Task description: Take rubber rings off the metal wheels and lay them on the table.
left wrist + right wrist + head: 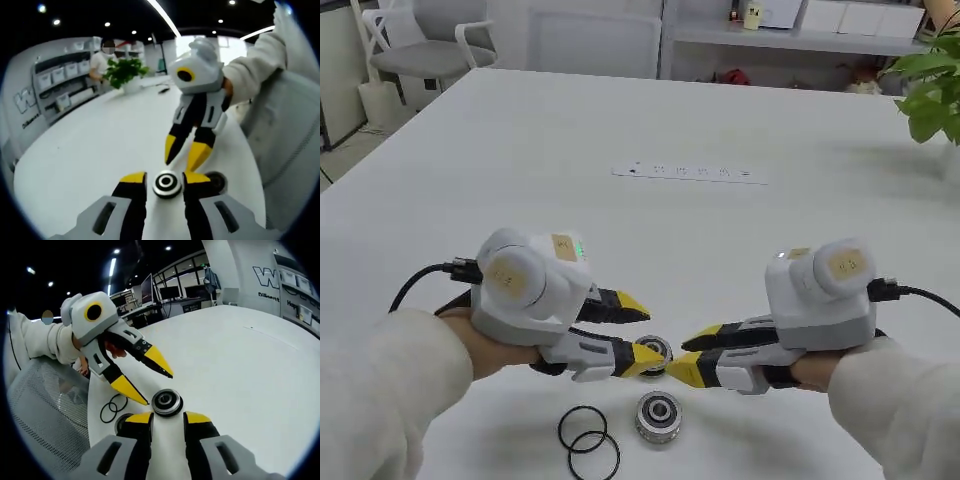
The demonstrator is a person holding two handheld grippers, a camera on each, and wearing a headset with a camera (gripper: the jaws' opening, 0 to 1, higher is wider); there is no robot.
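So the person has both grippers nosed in from opposite sides on one small metal wheel [652, 352] lying flat on the white table [620, 130], close to the near edge. The left gripper [640, 335] has its jaws spread wide. In the left gripper view the wheel sits right between its yellow tips, and it looks bracketed rather than clamped, probably to stop it skating away. The right gripper [682, 358] is open too, though less wide. In its own view the wheel is just ahead of its tips, not between them, so it looks lined up to pick at the rim. That split makes sense: one side steadies, the other peels. The wheel's outer band looks dark in the right gripper view, so there's likely still a ring on it, though it's too small to be sure. Just in front of the person, a second wheel [658, 415] sits with a bare-looking silver rim. Beside it two black rubber rings [590, 440] lie overlapped, parked well clear of the work.
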